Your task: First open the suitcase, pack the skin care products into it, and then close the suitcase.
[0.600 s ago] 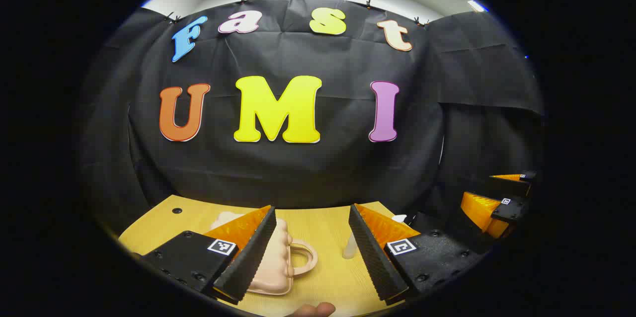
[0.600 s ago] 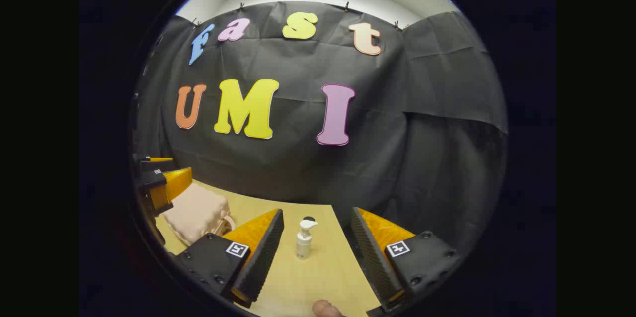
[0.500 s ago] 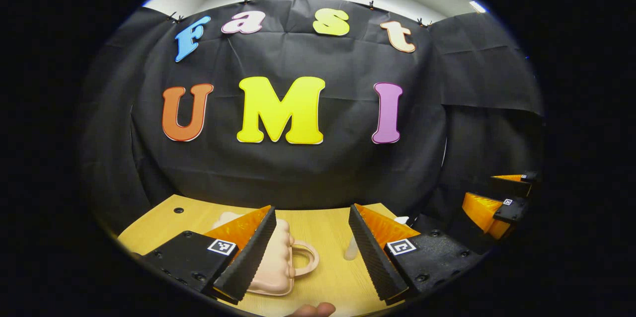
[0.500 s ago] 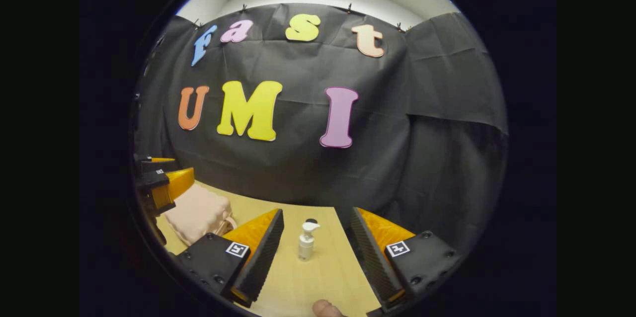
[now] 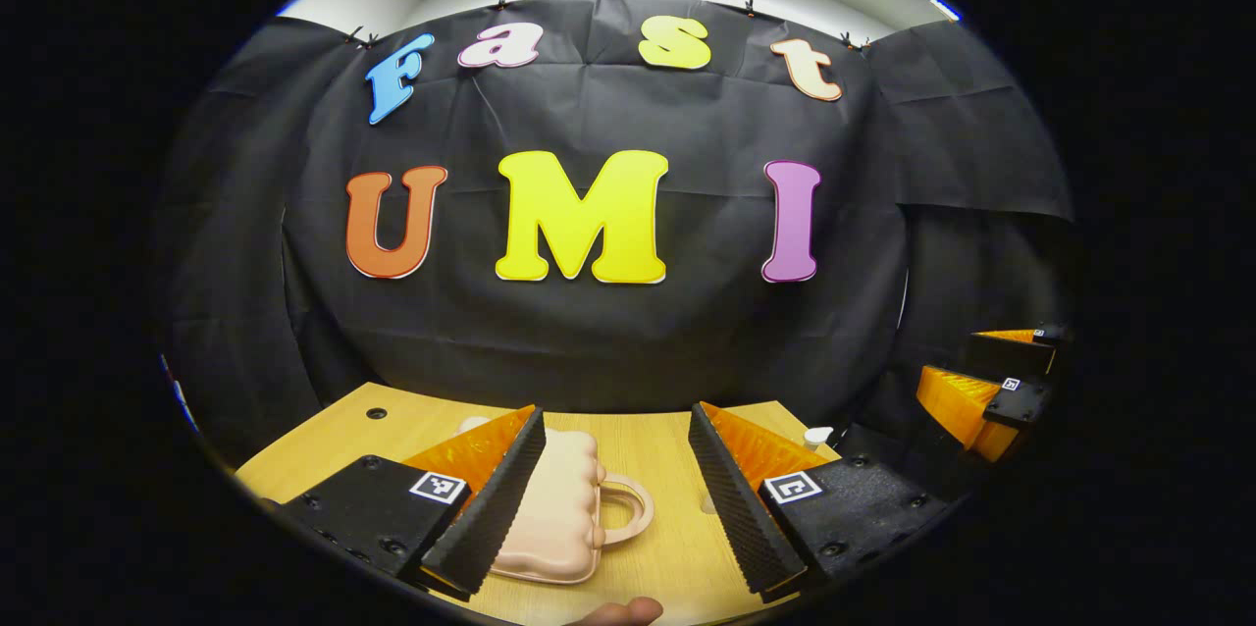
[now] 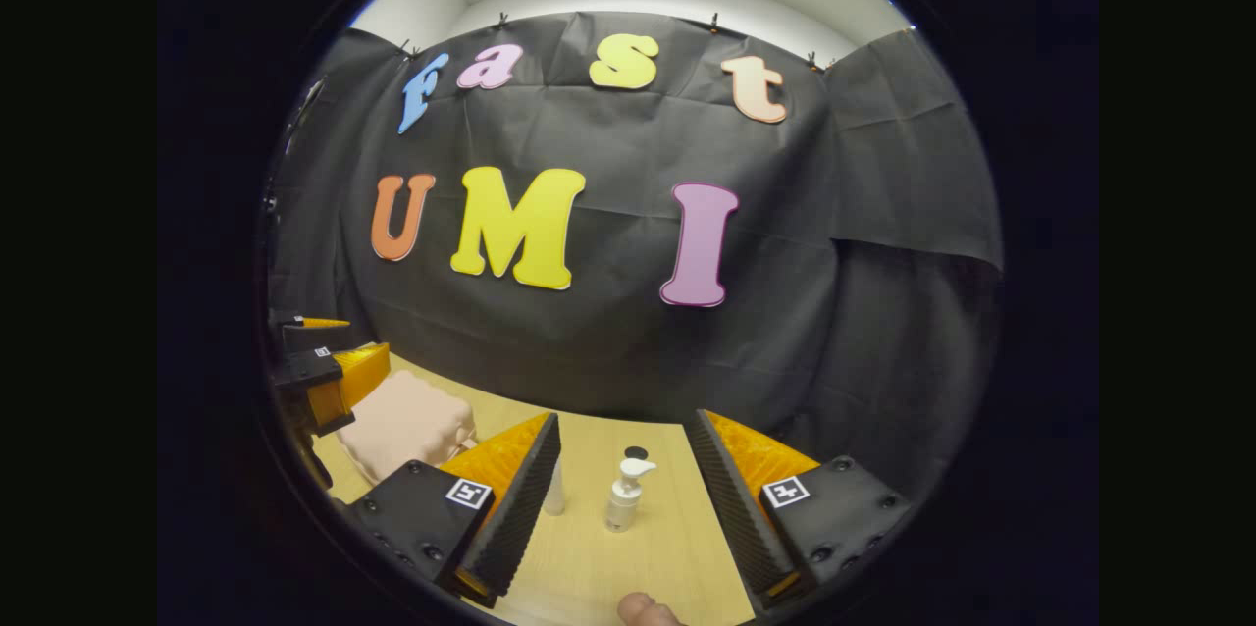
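Left gripper view: the left gripper (image 5: 613, 498) is held above a wooden tabletop (image 5: 657, 454), its jaws spread wide and holding nothing. A pale pink suitcase (image 5: 559, 518) lies closed on the tabletop between and below the two fingers, partly hidden behind the left-hand finger; its loop handle (image 5: 628, 511) points toward the open gap. A small round hole (image 5: 375, 413) marks the tabletop's far left corner. At the right edge, the white pump head of a bottle (image 5: 814, 434) rises just behind the right-hand finger, and farther right the right gripper (image 5: 991, 381) appears, well apart from the suitcase. A fingertip of the person (image 5: 618, 612) shows at the bottom edge.

Right gripper view: the right gripper (image 6: 618, 498) hovers over the same tabletop (image 6: 667, 547), jaws likewise wide open and empty. A white pump bottle (image 6: 624, 496) stands upright on the tabletop in the gap between the fingers, touching neither. A second, slimmer pale bottle (image 6: 555, 494) stands just beside the left-hand finger, partly hidden by it. A small dark round object (image 6: 636, 452) lies just behind the pump bottle; what it is cannot be told. The suitcase (image 6: 407, 425) lies to the left, lid down, with the left gripper (image 6: 324, 366) above its far side. Black cloth (image 6: 608, 312) backs the scene.
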Motion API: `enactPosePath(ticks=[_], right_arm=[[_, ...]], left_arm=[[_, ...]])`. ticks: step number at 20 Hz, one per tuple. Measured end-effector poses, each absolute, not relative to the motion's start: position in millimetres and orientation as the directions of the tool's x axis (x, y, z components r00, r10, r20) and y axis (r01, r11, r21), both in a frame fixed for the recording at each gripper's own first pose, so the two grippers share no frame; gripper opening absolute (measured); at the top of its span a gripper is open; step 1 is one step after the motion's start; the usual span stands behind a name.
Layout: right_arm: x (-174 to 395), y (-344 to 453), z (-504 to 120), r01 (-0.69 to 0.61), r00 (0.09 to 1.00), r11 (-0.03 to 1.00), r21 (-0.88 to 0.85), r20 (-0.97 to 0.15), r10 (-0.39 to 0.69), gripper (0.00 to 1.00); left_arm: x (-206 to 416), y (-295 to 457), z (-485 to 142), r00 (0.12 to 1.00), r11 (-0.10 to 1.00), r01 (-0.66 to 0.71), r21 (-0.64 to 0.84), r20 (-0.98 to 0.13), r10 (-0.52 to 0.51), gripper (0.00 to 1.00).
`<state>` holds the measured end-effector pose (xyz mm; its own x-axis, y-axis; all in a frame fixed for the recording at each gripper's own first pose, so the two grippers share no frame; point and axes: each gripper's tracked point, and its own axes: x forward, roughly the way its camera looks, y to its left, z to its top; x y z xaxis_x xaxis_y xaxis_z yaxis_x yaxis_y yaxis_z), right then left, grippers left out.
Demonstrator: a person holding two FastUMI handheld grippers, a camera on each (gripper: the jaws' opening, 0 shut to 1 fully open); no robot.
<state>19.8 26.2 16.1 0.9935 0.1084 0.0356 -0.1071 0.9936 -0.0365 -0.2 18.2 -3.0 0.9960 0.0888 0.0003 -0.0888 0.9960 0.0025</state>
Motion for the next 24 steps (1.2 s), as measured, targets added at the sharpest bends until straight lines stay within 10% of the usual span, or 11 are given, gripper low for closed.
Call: enactPosePath(ticks=[13,24], right_arm=[[42,41,8,-0.194,0.981,0.98,-0.051,0.011,0.195,0.82],[59,-62,-51,-0.025,0.991,1.0,0.012,-0.132,0.027,0.81]], left_arm=[[11,20,-24,0.99,0.99,-0.13,0.044,-0.053,0.133,0.94],[59,11,-183,0.957,0.834,0.044,0.55,-0.264,0.123,0.93]])
